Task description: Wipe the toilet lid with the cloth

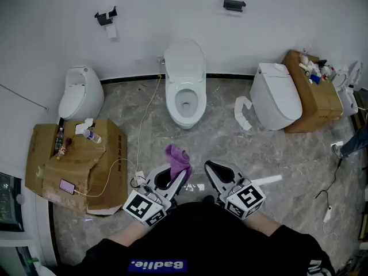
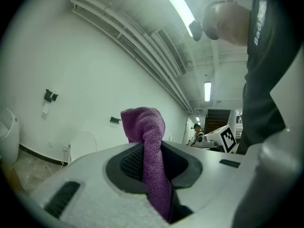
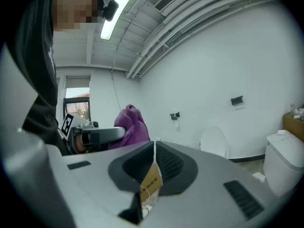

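The white toilet (image 1: 185,96) stands against the far wall with its lid (image 1: 184,57) raised; the lid (image 2: 83,145) (image 3: 212,141) also shows small and distant in both gripper views. My left gripper (image 1: 174,176) (image 2: 151,151) is held low in front of me, well short of the toilet. It is shut on a purple cloth (image 1: 179,159) (image 2: 143,122), which bunches up above the jaws. My right gripper (image 1: 214,169) (image 3: 154,151) is beside it, jaws pressed together, with only a small tan tag at their base. In the right gripper view the cloth (image 3: 131,126) shows to the left.
A closed toilet (image 1: 276,99) and a cardboard box (image 1: 315,96) of bottles stand at right. A white fixture (image 1: 80,94) and a carton (image 1: 77,165) with bottles and a phone are at left. A white cable (image 1: 146,119) runs across the marble floor. Two black holders (image 1: 106,16) hang on the wall.
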{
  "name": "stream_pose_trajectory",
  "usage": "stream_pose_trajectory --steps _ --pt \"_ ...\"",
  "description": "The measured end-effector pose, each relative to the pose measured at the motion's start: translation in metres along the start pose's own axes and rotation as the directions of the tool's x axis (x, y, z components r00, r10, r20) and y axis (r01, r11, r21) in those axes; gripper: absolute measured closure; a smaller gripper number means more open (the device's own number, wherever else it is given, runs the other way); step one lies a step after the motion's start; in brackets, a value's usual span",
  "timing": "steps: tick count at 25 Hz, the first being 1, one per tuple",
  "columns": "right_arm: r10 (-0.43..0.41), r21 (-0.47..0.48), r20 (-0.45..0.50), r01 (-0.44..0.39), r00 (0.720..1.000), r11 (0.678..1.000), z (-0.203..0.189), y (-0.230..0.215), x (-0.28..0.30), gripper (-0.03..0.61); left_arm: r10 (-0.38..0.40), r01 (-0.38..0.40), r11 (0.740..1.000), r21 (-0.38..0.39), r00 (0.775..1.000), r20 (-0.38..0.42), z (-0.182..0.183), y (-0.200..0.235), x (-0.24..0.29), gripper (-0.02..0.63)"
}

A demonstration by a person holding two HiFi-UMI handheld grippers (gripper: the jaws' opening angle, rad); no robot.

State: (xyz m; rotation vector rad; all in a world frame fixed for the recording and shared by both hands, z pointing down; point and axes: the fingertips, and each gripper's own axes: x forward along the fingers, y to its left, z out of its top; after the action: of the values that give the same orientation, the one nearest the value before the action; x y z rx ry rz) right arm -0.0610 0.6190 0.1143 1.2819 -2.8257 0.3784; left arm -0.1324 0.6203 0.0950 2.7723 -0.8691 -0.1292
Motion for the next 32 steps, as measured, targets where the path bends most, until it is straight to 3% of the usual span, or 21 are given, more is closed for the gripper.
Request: stream_pose_trajectory --steps 19,32 --pt "0.006 0.02 0.024 -0.006 1.0 1.0 0.006 -0.039 -0.009 0.541 0.006 -0.006 1.0 0.013 1.0 -0.008 -0.003 -0.004 0.039 0.548" --pt "0.025 0.032 0.032 -0.026 0.999 0.999 0.009 -0.102 -0.035 0.541 0.093 -0.093 0.996 0.011 0.996 0.005 -0.008 -0.008 0.083 0.548"
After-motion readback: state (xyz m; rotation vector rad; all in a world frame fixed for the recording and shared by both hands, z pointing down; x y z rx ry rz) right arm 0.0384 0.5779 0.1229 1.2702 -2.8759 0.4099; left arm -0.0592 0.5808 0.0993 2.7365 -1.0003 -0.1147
